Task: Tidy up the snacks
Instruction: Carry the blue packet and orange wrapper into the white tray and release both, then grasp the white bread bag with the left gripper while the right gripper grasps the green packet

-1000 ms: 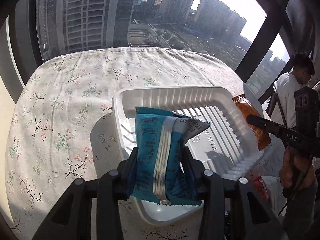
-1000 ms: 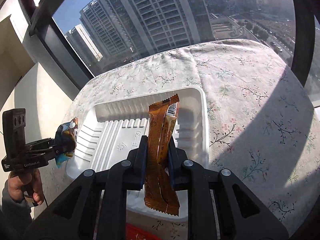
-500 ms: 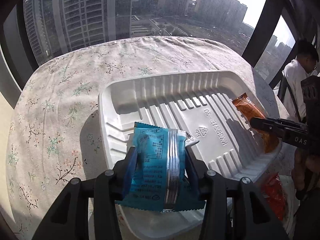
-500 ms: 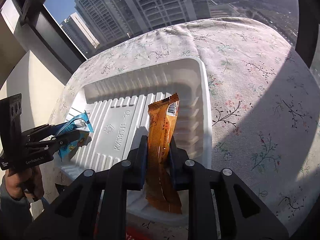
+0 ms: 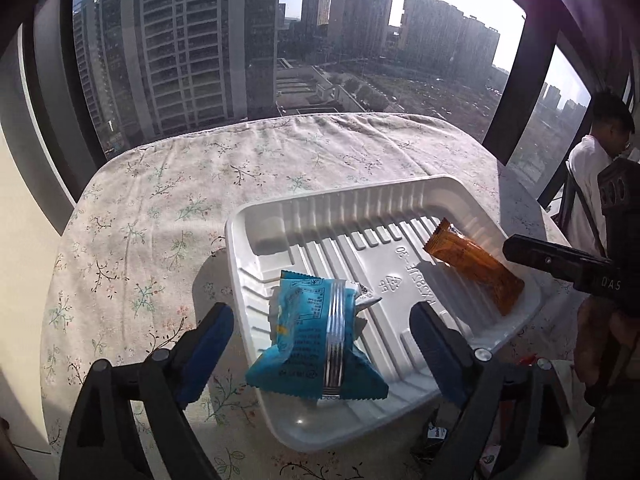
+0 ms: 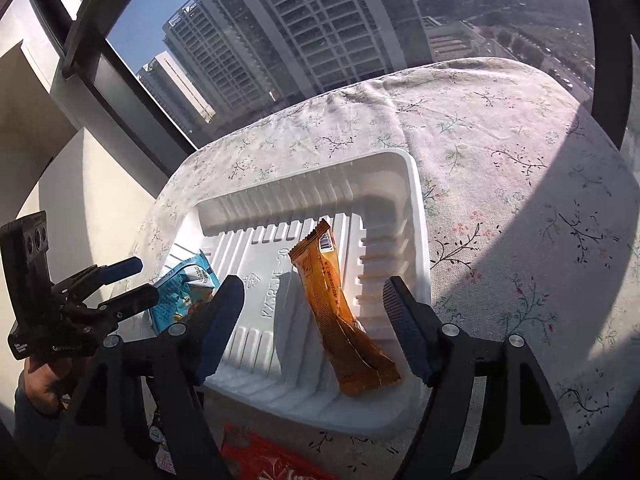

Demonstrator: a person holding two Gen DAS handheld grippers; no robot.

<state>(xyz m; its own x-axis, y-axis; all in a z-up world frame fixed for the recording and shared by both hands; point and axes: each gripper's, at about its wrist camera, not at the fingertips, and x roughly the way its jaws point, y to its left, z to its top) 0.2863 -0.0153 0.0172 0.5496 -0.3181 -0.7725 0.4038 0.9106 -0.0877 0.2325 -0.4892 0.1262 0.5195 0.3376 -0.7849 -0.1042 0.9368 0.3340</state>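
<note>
A white ribbed plastic tray (image 5: 240, 240) (image 6: 416, 200) sits on a floral tablecloth. A blue snack packet (image 5: 320, 340) (image 6: 184, 296) lies loose at the tray's near-left corner. My left gripper (image 5: 320, 312) (image 6: 140, 282) is opening, its blue pads wide on either side of the packet and off it. An orange snack bar (image 6: 340, 312) (image 5: 476, 270) lies on the tray's right side, its near end propped on the near wall. My right gripper (image 6: 313, 286) (image 5: 560, 264) is opening too, fingers apart on both sides of the bar without touching it.
The tablecloth (image 5: 160, 200) stretches left of and behind the tray to a large window. A red packet (image 6: 260, 460) and small wrappers (image 5: 436, 432) lie at the table's near edge. A person in a white shirt (image 5: 592, 184) sits at the far right.
Both grippers have opened and let go. The blue packet and the orange bar now rest in the tray. Both grippers have drawn back a little from the tray.
</note>
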